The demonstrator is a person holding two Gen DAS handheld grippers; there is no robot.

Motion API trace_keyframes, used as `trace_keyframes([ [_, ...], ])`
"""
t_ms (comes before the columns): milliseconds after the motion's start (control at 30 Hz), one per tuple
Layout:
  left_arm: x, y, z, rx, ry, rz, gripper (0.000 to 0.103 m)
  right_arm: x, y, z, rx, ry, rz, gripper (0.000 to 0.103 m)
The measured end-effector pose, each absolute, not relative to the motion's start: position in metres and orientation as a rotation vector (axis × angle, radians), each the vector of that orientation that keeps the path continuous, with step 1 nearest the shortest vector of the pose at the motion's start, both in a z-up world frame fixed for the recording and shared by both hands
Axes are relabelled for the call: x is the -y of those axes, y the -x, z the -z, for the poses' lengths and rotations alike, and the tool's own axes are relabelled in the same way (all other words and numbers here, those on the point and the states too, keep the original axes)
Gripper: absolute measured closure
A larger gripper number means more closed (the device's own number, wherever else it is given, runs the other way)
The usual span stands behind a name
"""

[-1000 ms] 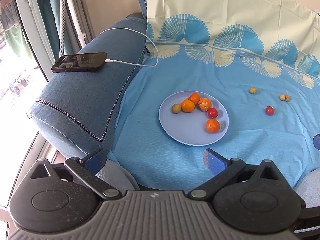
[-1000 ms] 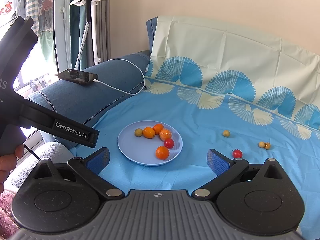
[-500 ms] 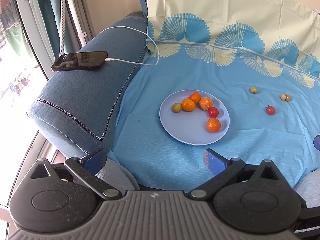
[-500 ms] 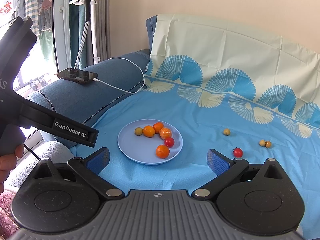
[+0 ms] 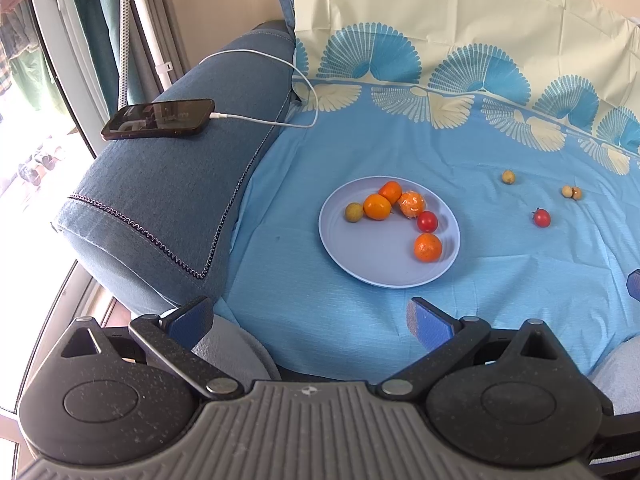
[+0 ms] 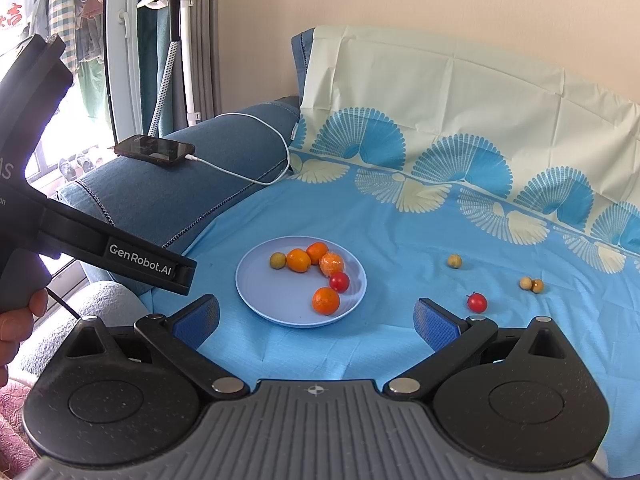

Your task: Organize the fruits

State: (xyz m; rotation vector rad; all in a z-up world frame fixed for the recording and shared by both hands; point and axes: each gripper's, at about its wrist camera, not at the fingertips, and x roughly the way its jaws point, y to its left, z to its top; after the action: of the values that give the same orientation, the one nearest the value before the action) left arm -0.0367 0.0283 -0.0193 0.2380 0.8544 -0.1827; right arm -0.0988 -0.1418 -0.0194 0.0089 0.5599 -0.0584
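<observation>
Left gripper (image 5: 310,318) and right gripper (image 6: 316,320) both spread wide, gripping nothing, pale blue plate (image 6: 256,292) on blue cloth (image 6: 400,216) with 6 fruits, loose cherry tomato (image 6: 477,302) and 3 small tan fruits to its right

My right gripper (image 5: 633,283) only a blue sliver cut off at the left view's right edge, hand (image 6: 18,322) cropped at the right view's left edge, two small tan fruits (image 6: 531,284) too tiny for me to identify, phone (image 6: 154,149) screen unreadable.
</observation>
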Motion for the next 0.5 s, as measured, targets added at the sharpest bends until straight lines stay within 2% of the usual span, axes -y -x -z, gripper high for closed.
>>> trace_keyframes([
  [500, -0.0279, 0.0330, 0.0236, -0.869, -0.244, 0.183, 0.000, 0.1434, 0.0965, 0.0238, -0.572, -0.018, 0.060, 0.001],
])
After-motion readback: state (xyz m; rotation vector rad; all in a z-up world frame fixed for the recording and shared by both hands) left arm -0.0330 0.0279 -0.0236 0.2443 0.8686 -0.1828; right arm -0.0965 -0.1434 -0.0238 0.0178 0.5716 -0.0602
